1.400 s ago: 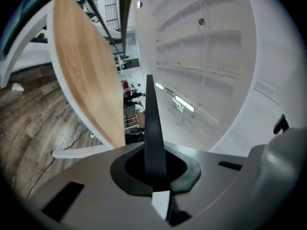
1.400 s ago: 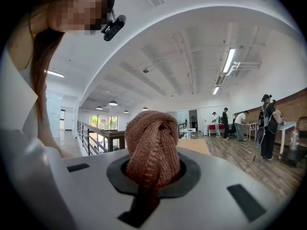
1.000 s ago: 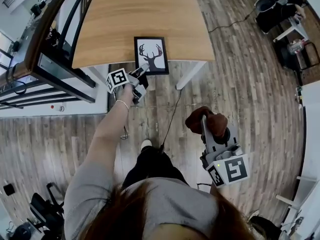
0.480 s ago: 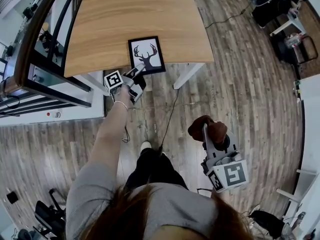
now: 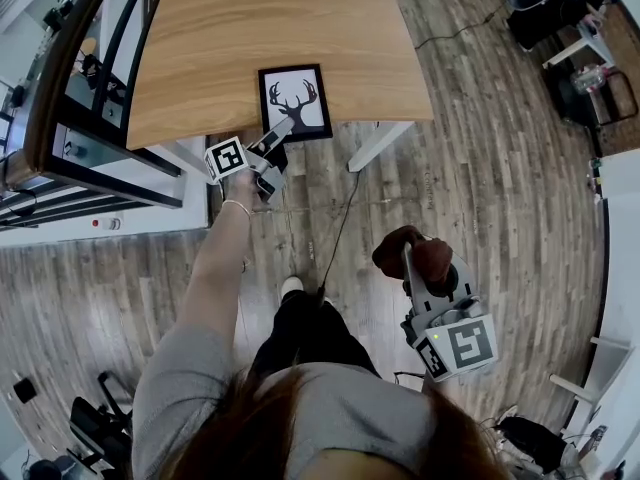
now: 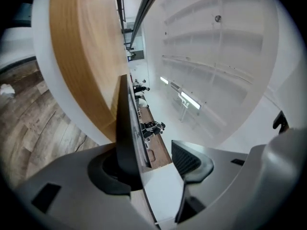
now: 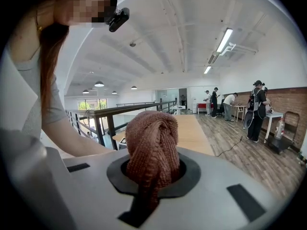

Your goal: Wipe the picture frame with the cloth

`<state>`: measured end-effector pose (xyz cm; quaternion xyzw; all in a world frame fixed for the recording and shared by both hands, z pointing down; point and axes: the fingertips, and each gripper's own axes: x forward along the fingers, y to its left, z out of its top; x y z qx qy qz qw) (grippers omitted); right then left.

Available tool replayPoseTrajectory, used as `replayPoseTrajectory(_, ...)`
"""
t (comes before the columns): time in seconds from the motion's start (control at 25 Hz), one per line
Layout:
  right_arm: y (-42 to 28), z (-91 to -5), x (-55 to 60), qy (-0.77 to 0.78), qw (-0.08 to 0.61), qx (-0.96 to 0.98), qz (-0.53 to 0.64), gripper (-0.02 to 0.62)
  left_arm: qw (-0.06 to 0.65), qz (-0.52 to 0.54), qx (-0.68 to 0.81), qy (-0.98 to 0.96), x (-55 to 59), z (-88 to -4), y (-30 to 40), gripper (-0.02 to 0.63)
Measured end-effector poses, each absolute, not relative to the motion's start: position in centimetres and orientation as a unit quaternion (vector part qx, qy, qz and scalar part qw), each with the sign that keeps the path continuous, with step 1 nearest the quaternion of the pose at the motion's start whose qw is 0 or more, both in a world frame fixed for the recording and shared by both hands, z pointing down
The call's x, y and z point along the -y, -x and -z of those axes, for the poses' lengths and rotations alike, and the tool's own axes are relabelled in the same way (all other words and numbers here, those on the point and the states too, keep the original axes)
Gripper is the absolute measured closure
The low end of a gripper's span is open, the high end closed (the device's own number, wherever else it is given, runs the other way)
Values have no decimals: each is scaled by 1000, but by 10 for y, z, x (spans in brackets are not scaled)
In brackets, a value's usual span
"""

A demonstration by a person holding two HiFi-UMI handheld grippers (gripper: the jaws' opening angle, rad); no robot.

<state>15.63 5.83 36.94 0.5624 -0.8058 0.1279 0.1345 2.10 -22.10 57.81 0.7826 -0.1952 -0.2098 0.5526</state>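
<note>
I'm seeing one frame (image 5: pixel 294 102) lying flat at the near edge of the bench (image 5: pixel 260 18), its deer print facing up. My left tongs (image 5: pixel 277 132) are meeting its near edge. Only the left gripper view is showing me the frame edge-on between the jaws, which have just been opening: one jaw is lying against it and the other is standing clear. My right tongs (image 5: pixel 410 260) are hanging well apart over the floor, clamping the one brown cloth (image 7: pixel 152 143), bunched between them.
</note>
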Motion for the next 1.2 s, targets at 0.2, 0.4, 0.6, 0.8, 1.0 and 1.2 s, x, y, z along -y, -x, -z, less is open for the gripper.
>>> replayPoseTrajectory(0.2,-145,-369,-56,-553,131,813,-126,549,516,156,218,-814,208,-584,-18,337)
replayPoseTrajectory(0.4,-140,-362,-56,-550,122,817,-120,549,488,124,248,-828,191,-589,1,337)
replayPoseTrajectory(0.6,-132,-346,-60,-548,106,823,-105,549,438,140,251,-852,116,-563,39,337)
replayPoseTrajectory(0.8,-133,-325,-66,-546,72,830,-90,549,371,189,305,-857,61,-495,61,337)
replayPoseTrajectory(1.0,-124,-300,-80,-540,31,839,-66,549,286,222,366,-857,27,-407,54,339)
replayPoseTrajectory(1.2,-126,-279,-97,-546,-13,837,-47,549,158,146,408,-887,-36,-333,8,381)
